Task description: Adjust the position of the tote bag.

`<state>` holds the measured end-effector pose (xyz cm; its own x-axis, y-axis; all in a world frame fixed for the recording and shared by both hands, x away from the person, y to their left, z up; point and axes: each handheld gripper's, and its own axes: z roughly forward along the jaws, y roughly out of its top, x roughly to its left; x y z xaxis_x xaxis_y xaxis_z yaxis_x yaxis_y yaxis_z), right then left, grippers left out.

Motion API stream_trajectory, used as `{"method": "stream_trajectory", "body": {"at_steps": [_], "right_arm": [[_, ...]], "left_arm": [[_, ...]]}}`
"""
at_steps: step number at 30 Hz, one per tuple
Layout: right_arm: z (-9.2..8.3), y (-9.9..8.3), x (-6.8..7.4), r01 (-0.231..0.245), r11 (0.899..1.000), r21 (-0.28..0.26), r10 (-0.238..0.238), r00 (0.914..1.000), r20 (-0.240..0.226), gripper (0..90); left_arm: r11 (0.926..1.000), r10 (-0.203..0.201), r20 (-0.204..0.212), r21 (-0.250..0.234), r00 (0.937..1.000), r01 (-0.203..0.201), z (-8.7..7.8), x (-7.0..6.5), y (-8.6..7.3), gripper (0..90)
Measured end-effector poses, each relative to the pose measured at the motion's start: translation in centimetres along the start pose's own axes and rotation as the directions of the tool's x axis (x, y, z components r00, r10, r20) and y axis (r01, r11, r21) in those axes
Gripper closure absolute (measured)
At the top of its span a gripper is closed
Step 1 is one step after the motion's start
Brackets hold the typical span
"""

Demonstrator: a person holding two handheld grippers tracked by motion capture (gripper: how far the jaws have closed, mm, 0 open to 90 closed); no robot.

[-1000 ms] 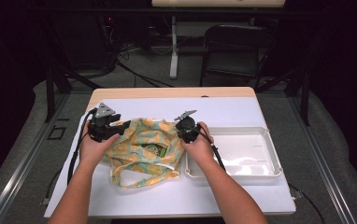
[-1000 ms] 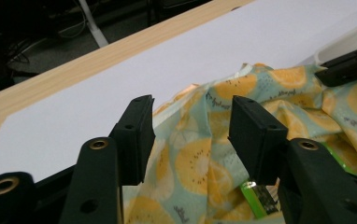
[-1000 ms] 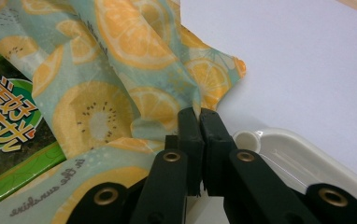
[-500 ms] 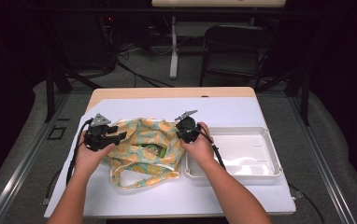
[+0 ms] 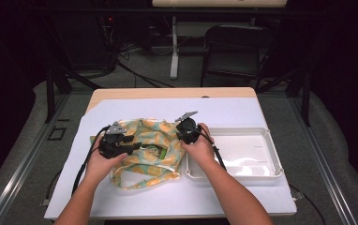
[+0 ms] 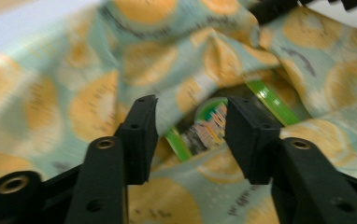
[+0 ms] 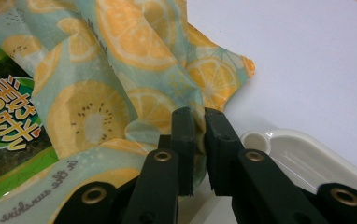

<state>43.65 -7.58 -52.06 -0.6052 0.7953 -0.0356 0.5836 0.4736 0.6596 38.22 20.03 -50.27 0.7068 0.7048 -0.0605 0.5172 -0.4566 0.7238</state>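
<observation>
A pale green cloth bag (image 5: 151,133) printed with orange slices lies crumpled on the white table cover. A green snack packet (image 5: 154,152) shows in its mouth. My left gripper (image 5: 137,146) is at the bag's left side. In the left gripper view its jaws (image 6: 190,116) stand open astride the packet (image 6: 209,123) and the bag's (image 6: 167,60) rim; they have just been closing and press on nothing. My right gripper (image 5: 181,139) is at the bag's right edge. In its own view the jaws (image 7: 199,116) have just been opening and stand a narrow gap apart, with a fold of the bag (image 7: 97,107) between them.
A shallow white tray (image 5: 266,136) sits to the right of the bag, its corner (image 7: 307,158) just beyond my right jaws. The bag's looped handles (image 5: 135,180) lie toward the table's near edge. Cables trail from both grippers. A dark chair stands behind the table.
My left gripper has come down and a little to the right onto the bag's left side. The right hand has stayed where it was.
</observation>
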Motion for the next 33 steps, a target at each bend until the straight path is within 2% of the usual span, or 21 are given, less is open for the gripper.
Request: {"method": "stream_trajectory", "body": {"at_steps": [2,3,4,5,6,7,8,10,11,12,13,16,19,21,23,25,27,28,29,32,33], "right_arm": [[0.1,0.0,0.0,0.002,1.000,-0.003,-0.002,1.0000,0.002,83.0],[0.2,0.0,0.0,0.003,1.000,-0.001,-0.003,1.0000,-0.001,83.0],[0.2,0.0,0.0,0.003,1.000,-0.001,-0.003,1.0000,-0.001,83.0],[0.3,0.0,0.1,-0.002,1.000,-0.004,0.002,1.0000,0.001,82.9],[0.3,0.0,0.1,-0.002,1.000,-0.004,0.002,1.0000,0.001,82.9],[0.4,0.0,0.0,-0.003,1.000,-0.009,0.002,1.0000,-0.005,82.9],[0.4,0.0,0.0,-0.003,1.000,-0.009,0.002,1.0000,-0.005,82.9],[0.5,0.0,-0.1,-0.010,1.000,-0.012,0.010,0.9999,-0.006,82.4],[0.5,0.0,-0.1,-0.010,1.000,-0.010,0.010,0.9999,-0.007,82.1],[0.6,0.0,-0.1,-0.009,1.000,-0.010,0.009,0.9999,-0.007,81.8],[0.6,-0.1,-0.2,-0.011,1.000,-0.015,0.010,0.9999,-0.011,81.5],[0.7,-0.2,-0.1,-0.023,0.999,-0.028,0.022,0.9996,-0.020,80.7],[0.4,-0.1,-0.1,-0.014,1.000,-0.026,0.014,0.9997,-0.022,79.4],[0.0,-0.1,0.0,-0.007,0.999,-0.032,0.006,0.9996,-0.028,75.9],[-0.1,-0.1,0.0,-0.011,0.999,-0.039,0.010,0.9995,-0.031,74.2],[-0.8,0.1,0.2,-0.016,0.998,-0.069,0.014,0.9993,-0.034,70.0],[-2.4,0.2,0.5,-0.012,0.992,-0.125,0.007,0.9992,-0.039,63.6],[-2.4,0.2,0.5,-0.012,0.992,-0.125,0.007,0.9992,-0.039,63.6],[-3.5,0.2,0.8,0.005,0.986,-0.168,-0.010,0.9994,-0.032,61.2],[-4.6,0.1,1.2,0.022,0.981,-0.192,-0.027,0.9992,-0.027,59.7],[-5.6,-0.2,1.7,0.042,0.975,-0.217,-0.048,0.9986,-0.021,59.2]], "left_arm": [[0.9999,0.009,0.013,0.013,0.9999,-0.010,0.1,-0.3,-0.1,61.9],[0.9999,0.007,0.038,0.015,0.9993,-0.007,0.1,-0.4,-0.3,68.9],[0.9999,0.007,0.038,0.015,0.9993,-0.007,0.1,-0.4,-0.3,71.5],[0.9990,0.010,0.045,0.043,0.9989,-0.012,0.3,-0.7,-0.4,73.8],[0.9990,0.010,0.045,0.043,0.9989,-0.012,0.3,-0.7,-0.4,75.2],[0.9958,0.030,0.058,0.084,0.9978,-0.035,0.7,-1.0,-0.6,75.9],[0.9958,0.030,0.058,0.084,0.9978,-0.035,0.7,-1.0,-0.6,76.7],[0.9897,0.059,0.067,0.127,0.9960,-0.067,1.0,-1.5,-0.8,76.9],[0.9885,0.067,0.070,0.131,0.9953,-0.076,1.0,-1.6,-0.9,77.4],[0.9884,0.069,0.076,0.130,0.9947,-0.079,0.8,-1.7,-1.1,77.7],[0.9899,0.044,0.092,0.130,0.9948,-0.055,0.5,-1.7,-1.7,78.3],[0.9901,0.033,0.101,0.133,0.9943,-0.046,0.2,-1.8,-2.2,78.9],[0.9941,0.015,0.113,0.105,0.9935,-0.027,-0.6,-2.2,-2.8,79.0],[0.9950,0.020,0.136,0.094,0.9905,-0.033,-1.0,-2.7,-3.1,78.8],[0.9941,0.028,0.132,0.100,0.9909,-0.041,-1.1,-2.9,-3.3,78.3],[0.9954,0.034,0.117,0.085,0.9925,-0.044,-1.3,-3.2,-3.5,77.5],[0.9965,0.030,0.115,0.073,0.9929,-0.039,-1.5,-3.1,-3.6,77.3],[0.9979,0.020,0.108,0.060,0.9940,-0.026,-1.5,-3.2,-3.8,77.3],[0.9984,0.021,0.103,0.051,0.9944,-0.026,-1.5,-3.0,-3.9,76.8],[0.9989,0.011,0.102,0.044,0.9947,-0.016,-1.6,-3.0,-4.1,75.9],[0.9992,0.011,0.092,0.037,0.9957,-0.014,-1.5,-3.1,-4.3,75.8]]}}
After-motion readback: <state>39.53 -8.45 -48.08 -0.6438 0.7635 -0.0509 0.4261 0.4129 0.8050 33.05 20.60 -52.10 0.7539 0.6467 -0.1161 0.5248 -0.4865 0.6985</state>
